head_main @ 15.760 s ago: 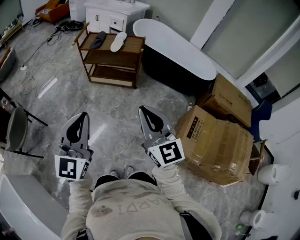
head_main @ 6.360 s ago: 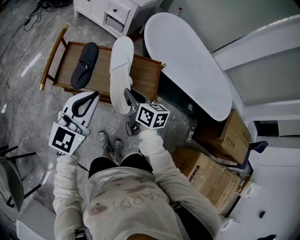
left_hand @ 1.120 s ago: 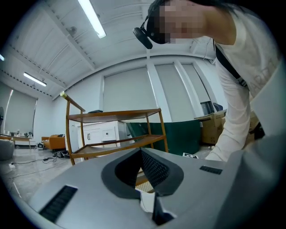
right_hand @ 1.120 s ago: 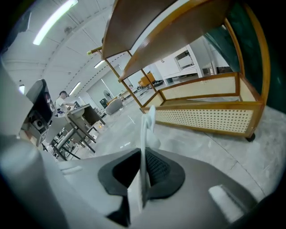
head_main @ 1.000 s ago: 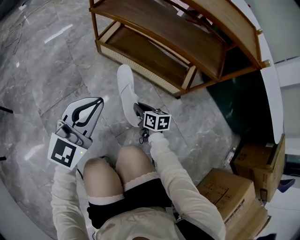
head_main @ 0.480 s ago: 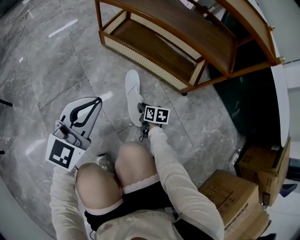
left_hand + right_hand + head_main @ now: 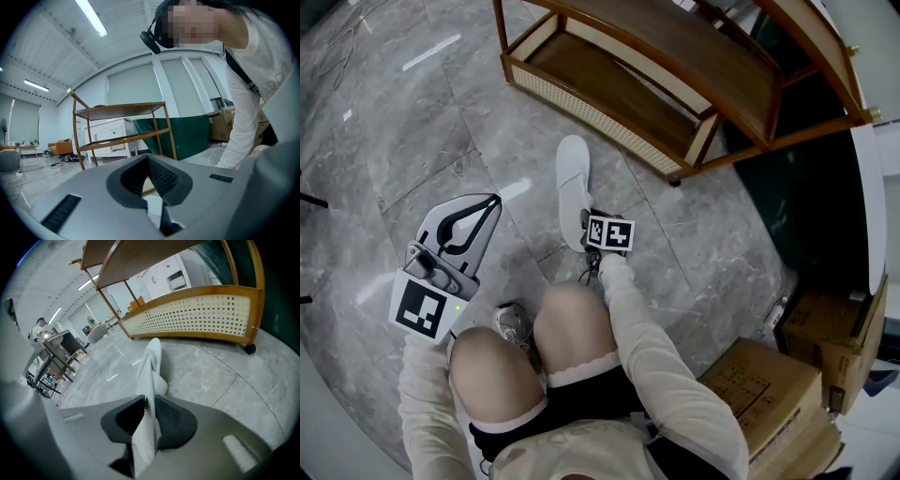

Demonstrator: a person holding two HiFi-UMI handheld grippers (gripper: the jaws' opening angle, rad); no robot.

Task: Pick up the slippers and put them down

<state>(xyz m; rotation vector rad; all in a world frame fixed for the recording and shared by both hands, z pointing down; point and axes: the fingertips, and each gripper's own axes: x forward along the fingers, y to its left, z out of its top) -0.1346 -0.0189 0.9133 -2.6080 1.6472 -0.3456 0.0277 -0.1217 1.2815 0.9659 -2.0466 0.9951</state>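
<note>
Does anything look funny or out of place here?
A little. Only one white slipper is in view, down by the grey floor beside the wooden rack, with no partner. Its heel sits between the right gripper's jaws, which have just been opening.

The floor [image 7: 412, 122] is grey veined stone-look tile, polished enough to mirror the lights. The rack [image 7: 675, 56] at upper right is smooth varnished brown wood with a pale perforated panel [image 7: 591, 114]. The white slipper [image 7: 573, 183] looks soft and matt. The left gripper [image 7: 495, 198] is matt grey plastic, and the boxes [image 7: 769, 375] at lower right are brown cardboard.
</note>
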